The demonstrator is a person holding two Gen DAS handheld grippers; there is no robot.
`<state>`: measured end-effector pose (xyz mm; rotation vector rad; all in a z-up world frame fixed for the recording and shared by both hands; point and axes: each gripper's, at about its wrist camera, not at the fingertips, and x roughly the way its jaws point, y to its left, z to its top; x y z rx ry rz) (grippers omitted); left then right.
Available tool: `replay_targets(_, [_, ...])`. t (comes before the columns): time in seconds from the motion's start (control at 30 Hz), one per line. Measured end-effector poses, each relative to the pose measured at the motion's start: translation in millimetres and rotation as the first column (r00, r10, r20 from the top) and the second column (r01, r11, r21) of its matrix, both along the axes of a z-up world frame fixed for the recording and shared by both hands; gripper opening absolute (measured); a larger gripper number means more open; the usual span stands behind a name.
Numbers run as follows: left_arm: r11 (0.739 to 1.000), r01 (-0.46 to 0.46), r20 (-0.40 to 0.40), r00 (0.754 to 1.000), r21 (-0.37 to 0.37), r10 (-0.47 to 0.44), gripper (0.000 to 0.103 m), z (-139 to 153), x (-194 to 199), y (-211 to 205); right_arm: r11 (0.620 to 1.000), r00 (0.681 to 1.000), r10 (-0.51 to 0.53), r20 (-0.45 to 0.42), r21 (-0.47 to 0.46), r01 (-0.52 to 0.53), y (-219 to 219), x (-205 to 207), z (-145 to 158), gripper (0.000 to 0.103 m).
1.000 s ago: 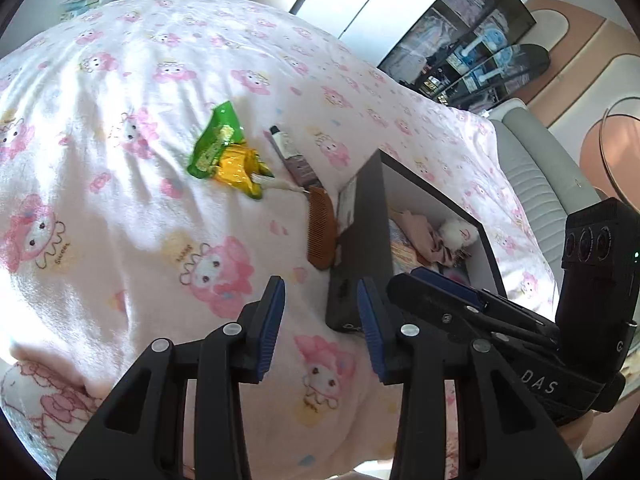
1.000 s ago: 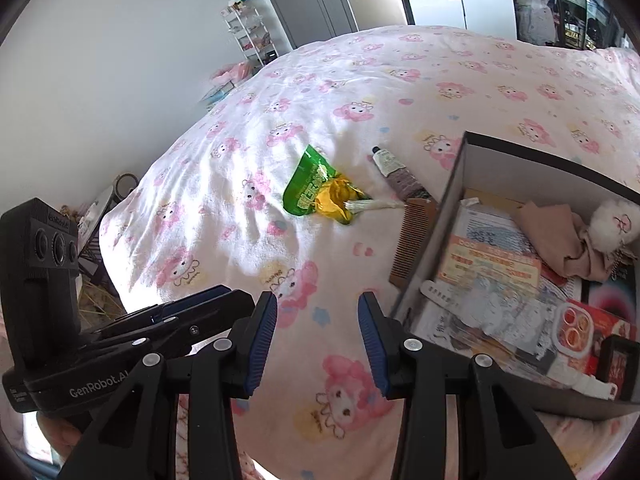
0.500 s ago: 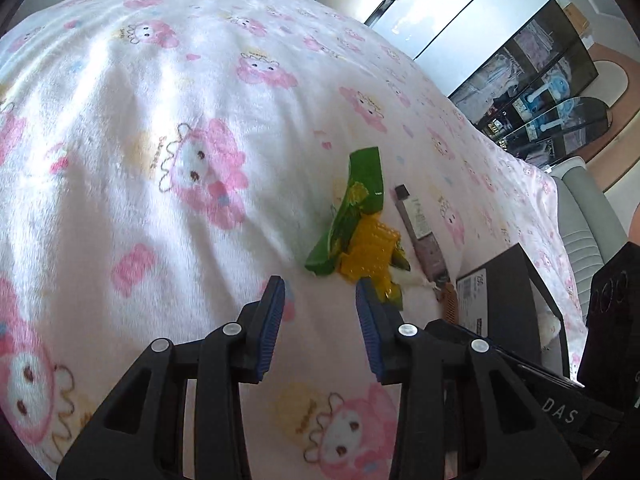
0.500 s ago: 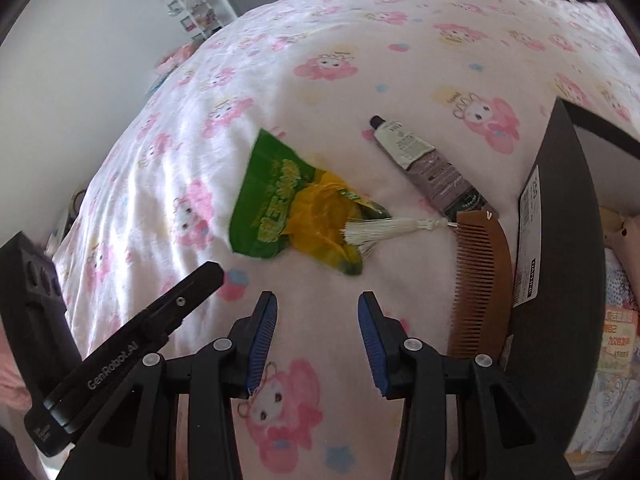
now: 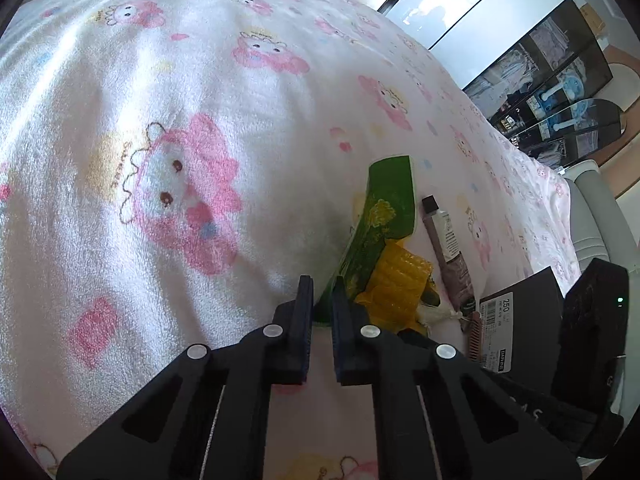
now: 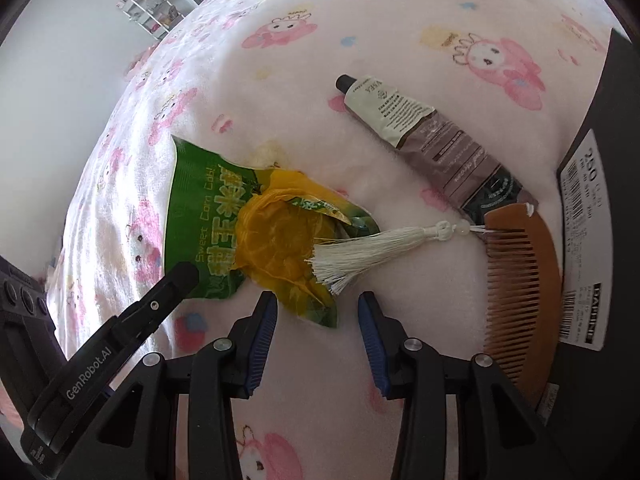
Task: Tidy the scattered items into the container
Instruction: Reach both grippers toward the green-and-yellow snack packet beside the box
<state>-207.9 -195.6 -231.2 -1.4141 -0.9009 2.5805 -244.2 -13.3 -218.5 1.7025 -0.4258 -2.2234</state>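
A green sweet-corn snack packet [image 5: 384,216] lies on the pink cartoon-print blanket [image 5: 180,100], with a yellow crinkled bag [image 6: 276,236] on top of it. My left gripper [image 5: 321,292] is closing its jaws, and the packet's near edge is pinched between the pads. One of its fingers [image 6: 176,284] shows at the packet's [image 6: 196,216] lower left corner. My right gripper [image 6: 316,308] stands open just above the blanket. The packet's lower corner and a white tassel [image 6: 372,248] lie just ahead of its jaws. The tassel hangs from a wooden comb [image 6: 520,280].
A cream-and-brown tube [image 6: 424,136] lies beyond the comb, which leans against the black box [image 6: 612,160]. Only the box's labelled side wall shows. A grey sofa [image 5: 592,208] and dark cabinets stand past the bed's far edge.
Both grippers came down and forward toward the snack packet, and the box's inside left view. The left jaws went from wide apart to nearly together on the packet's edge. The right jaws kept their width.
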Motion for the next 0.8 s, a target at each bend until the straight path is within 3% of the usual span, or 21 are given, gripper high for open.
replay_targets(0.1, [1.000,0.005,-0.010,1.000,0.002,-0.005,0.004,7,8,1,0.995,1.000,-0.018,-0.016,-0.095,0.016,9,3,7,0.021])
replay_targets(0.17, [1.000,0.008,-0.013,1.000,-0.024,-0.009,0.003,17,22,4,0.995,0.998,0.013,-0.057,-0.100,-0.018,10,11,19,0.015])
replay_targets(0.3, [0.999,0.031,-0.042,0.999,-0.035,-0.033,0.002,40,60,9,0.988,0.994,0.043,-0.102,-0.141,-0.057,18,38,47,0.014])
replay_targets(0.4, [0.997,0.071,-0.064,0.995,0.015,-0.070,0.002,51,93,21,0.967,0.990,0.060,-0.128,-0.237,-0.089,25,75,67,0.010])
replay_targets(0.5, [0.996,0.094,-0.048,0.994,0.001,-0.094,0.002,53,127,37,0.964,0.979,0.106,-0.176,-0.223,-0.144,22,118,83,0.010])
replay_targets(0.6, [0.996,0.090,-0.024,0.996,-0.014,-0.090,0.002,55,151,47,0.963,0.979,0.114,-0.166,-0.225,-0.150,27,148,83,0.010])
replay_targets(0.7, [0.995,0.099,-0.047,0.994,0.030,-0.097,0.002,62,172,54,0.971,0.980,0.121,-0.158,-0.185,-0.150,33,162,77,0.010])
replay_targets(0.8, [0.991,0.132,-0.075,0.989,0.022,-0.130,0.001,72,188,68,0.961,0.985,0.112,-0.135,-0.237,-0.142,49,174,71,0.010])
